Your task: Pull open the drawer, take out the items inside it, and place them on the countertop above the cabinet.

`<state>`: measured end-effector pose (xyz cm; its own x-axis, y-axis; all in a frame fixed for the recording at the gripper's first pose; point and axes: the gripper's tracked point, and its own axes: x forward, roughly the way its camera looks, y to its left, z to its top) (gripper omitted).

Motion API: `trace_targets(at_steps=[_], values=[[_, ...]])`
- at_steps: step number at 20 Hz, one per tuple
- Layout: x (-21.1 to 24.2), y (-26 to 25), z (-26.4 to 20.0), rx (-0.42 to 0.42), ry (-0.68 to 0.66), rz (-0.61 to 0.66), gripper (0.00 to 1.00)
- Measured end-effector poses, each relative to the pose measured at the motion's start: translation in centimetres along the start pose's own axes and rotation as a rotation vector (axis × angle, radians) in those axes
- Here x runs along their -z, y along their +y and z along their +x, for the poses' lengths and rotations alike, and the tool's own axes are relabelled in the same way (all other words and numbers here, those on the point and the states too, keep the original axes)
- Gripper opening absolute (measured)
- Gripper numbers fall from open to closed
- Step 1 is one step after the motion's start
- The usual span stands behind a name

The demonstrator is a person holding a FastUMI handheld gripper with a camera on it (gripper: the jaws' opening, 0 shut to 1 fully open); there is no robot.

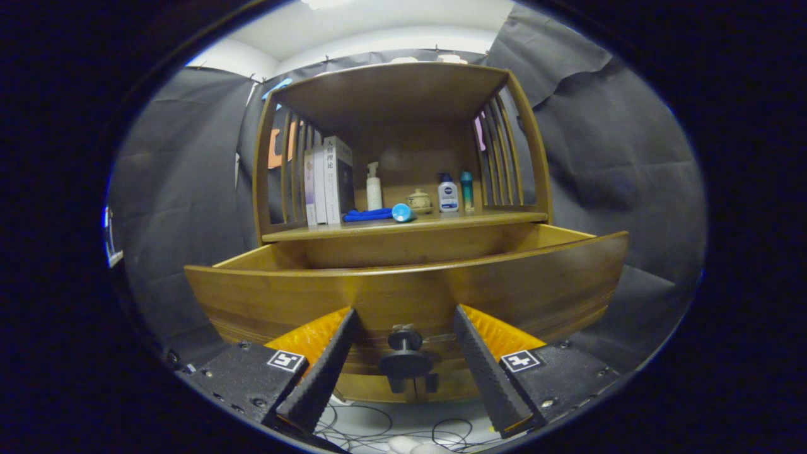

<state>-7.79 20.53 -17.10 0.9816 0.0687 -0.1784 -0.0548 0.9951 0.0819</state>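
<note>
A wooden cabinet stands ahead with its drawer (403, 296) pulled out toward me. The drawer's dark round knob (405, 353) sits on the front panel, between my fingers. My gripper (405, 321) is open, its fingers spread to either side of the knob without touching it. The drawer's inside is hidden by its high front panel. Above the drawer runs the countertop (504, 217), a shelf under a wooden roof with slatted sides.
On the countertop stand several books (328, 183), a white pump bottle (374, 187), a blue cloth (365, 215), a blue tube (403, 212), a small ceramic jar (418, 200) and two more bottles (455, 192). Cables (391, 425) lie on the floor below.
</note>
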Motion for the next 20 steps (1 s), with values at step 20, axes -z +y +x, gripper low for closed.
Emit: trace_targets(at_steps=[20], values=[[-2.4,0.4,10.0,0.028,0.053,-0.029,0.98]])
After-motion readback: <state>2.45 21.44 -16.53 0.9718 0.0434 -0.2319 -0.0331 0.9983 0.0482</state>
